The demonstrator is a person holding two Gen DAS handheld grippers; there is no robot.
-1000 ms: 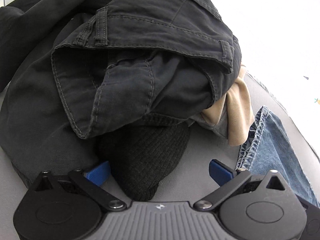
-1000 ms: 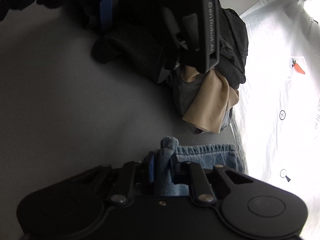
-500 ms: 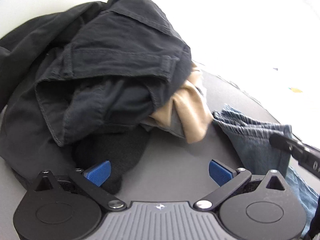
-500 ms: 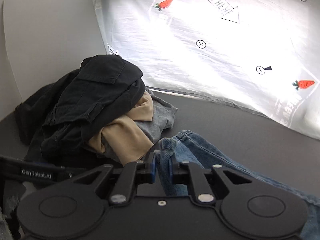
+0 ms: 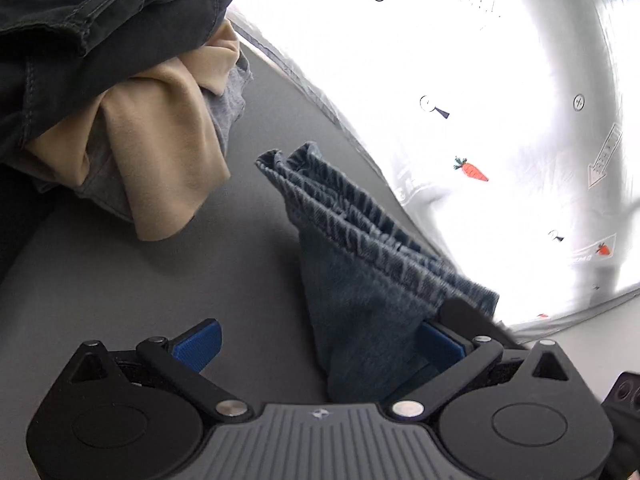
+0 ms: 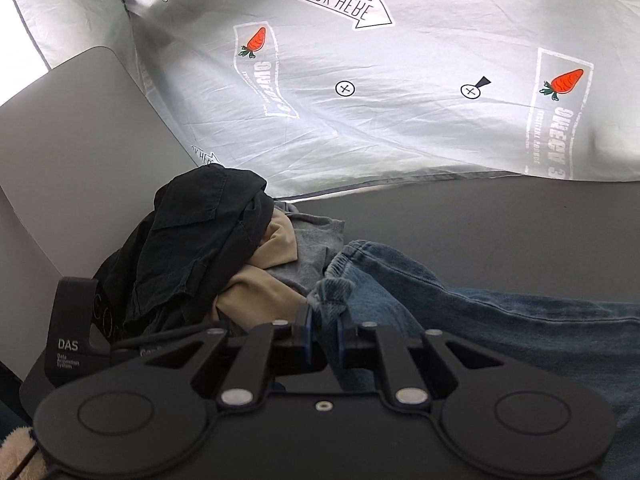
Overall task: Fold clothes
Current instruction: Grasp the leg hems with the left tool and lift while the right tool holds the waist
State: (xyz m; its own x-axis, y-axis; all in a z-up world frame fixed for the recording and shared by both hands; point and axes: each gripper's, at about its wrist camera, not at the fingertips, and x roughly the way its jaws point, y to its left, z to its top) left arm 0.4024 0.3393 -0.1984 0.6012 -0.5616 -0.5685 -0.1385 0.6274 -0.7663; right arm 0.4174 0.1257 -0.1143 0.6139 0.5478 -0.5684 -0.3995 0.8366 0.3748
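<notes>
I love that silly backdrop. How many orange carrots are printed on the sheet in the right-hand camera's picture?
2: one carrot at upper left near the arrow, another carrot at far right. More may be hidden outside this view or in the sheet's folds.

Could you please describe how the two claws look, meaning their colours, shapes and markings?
Both claws are black, with two round discs, silver pivot screws and blue finger pads. The left claw has a ribbed grey centre plate. The right claw has a smooth black centre.

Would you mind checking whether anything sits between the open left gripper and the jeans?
Nothing visible does. The jeans already hang between the left gripper's open fingers, against its right pad, and the right gripper pinches their waistband. The clothes pile lies off to the left.
</notes>
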